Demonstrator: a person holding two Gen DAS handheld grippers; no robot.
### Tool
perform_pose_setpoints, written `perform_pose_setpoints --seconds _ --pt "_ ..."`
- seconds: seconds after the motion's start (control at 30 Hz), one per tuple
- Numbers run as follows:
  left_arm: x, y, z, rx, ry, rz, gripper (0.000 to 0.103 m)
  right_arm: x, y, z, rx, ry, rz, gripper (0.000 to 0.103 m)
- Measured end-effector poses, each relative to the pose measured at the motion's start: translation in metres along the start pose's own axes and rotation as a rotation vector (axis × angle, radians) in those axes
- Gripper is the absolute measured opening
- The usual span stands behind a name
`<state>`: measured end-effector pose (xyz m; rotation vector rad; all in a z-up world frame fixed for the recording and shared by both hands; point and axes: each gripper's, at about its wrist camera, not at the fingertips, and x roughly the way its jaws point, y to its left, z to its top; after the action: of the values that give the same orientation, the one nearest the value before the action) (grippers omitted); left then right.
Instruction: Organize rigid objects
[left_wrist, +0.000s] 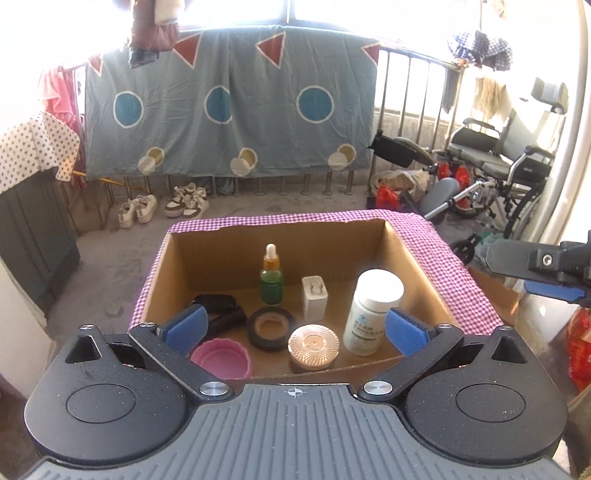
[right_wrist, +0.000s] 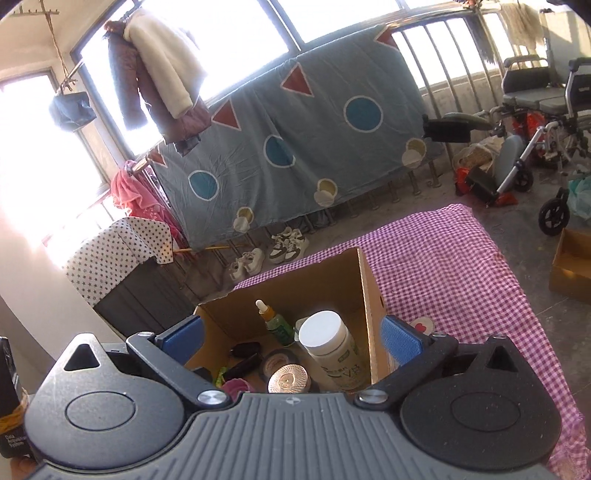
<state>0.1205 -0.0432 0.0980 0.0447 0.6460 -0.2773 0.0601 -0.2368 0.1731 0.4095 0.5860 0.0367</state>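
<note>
An open cardboard box (left_wrist: 410, 254) (right_wrist: 364, 284) stands on a purple checked cloth (left_wrist: 458, 280) (right_wrist: 454, 266). Inside it are a white pill bottle (left_wrist: 373, 314) (right_wrist: 332, 350), a green dropper bottle (left_wrist: 271, 278) (right_wrist: 277, 321), a white charger (left_wrist: 314, 298), a roll of black tape (left_wrist: 271, 328), a clear round lid (left_wrist: 314, 345) (right_wrist: 287, 380), a pink cap (left_wrist: 221, 358) and dark items (left_wrist: 221, 310). My left gripper (left_wrist: 295, 328) hangs open above the box's near edge, nothing between its blue pads. My right gripper (right_wrist: 291, 341) is open too, above the box's right side, holding nothing. Its tip shows at the right edge of the left wrist view (left_wrist: 543, 266).
A small round red-and-white item (right_wrist: 421, 326) lies on the cloth right of the box. Beyond are a railing draped with a blue sheet (left_wrist: 229, 107), shoes (left_wrist: 184, 201), a wheelchair (left_wrist: 498, 166), a dotted-cloth cabinet (right_wrist: 122, 266) and another cardboard box (right_wrist: 572, 266) on the floor.
</note>
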Motion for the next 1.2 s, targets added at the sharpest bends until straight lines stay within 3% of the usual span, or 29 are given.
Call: perform_pose_setpoints --seconds 0.2,0.3,0.4,0.53,1.2 --pt "0.009 0.010 -0.015 0.034 0.043 0.162 0.103 0.012 0.032 -0.027 -0.191 0.025 -0.202 0.103" --pt "0.015 0.011 -0.022 0.060 0.057 0.200 0.103 0.021 0.045 -0.038 -0.271 0.034 -0.260 0.103" --pt "0.020 0.018 -0.026 0.011 0.104 0.194 0.103 0.032 0.059 -0.048 -0.332 0.046 -0.312 0.103" --pt "0.023 0.027 -0.030 -0.042 0.140 0.168 0.103 0.044 0.068 -0.054 -0.365 0.077 -0.318 0.103" --pt "0.019 0.032 -0.029 -0.057 0.137 0.170 0.103 0.061 0.072 -0.051 -0.352 0.121 -0.302 0.103"
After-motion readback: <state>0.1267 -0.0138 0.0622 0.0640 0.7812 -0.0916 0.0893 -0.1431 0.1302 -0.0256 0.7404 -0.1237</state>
